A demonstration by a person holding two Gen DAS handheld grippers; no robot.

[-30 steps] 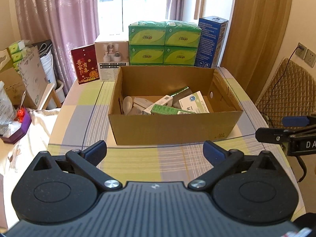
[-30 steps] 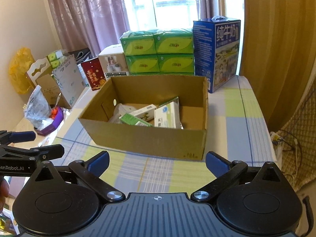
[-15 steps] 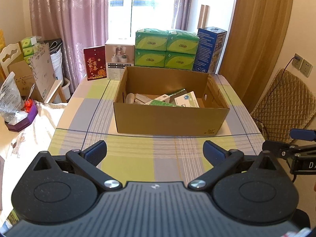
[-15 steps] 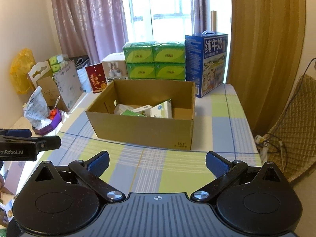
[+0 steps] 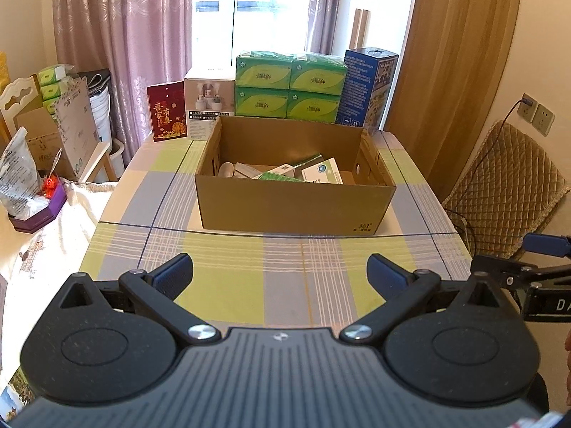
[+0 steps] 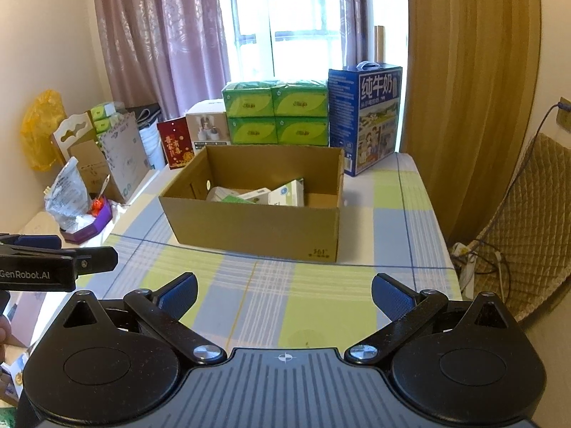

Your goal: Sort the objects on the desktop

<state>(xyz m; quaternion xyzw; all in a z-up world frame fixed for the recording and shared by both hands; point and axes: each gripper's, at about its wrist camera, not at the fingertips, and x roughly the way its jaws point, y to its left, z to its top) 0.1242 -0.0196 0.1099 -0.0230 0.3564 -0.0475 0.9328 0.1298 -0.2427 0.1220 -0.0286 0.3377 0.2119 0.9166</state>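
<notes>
Both hand-held grippers, left (image 5: 280, 273) and right (image 6: 284, 291), have drawn back from the cardboard box (image 5: 295, 207), jaws wide and empty. The small packages (image 5: 303, 172) lie inside it at 12 o'clock on the tabletop (image 5: 249, 285), so sorting appears finished.

Bright daylight from the blown-out window (image 5: 271, 10) behind sheer mauve curtains (image 6: 160, 46), soft shadow beside the open brown cardboard box (image 6: 257, 224), sharp focus, strong fisheye bending at the edges, dark vignetted corners, matte black gripper bodies without glare
</notes>
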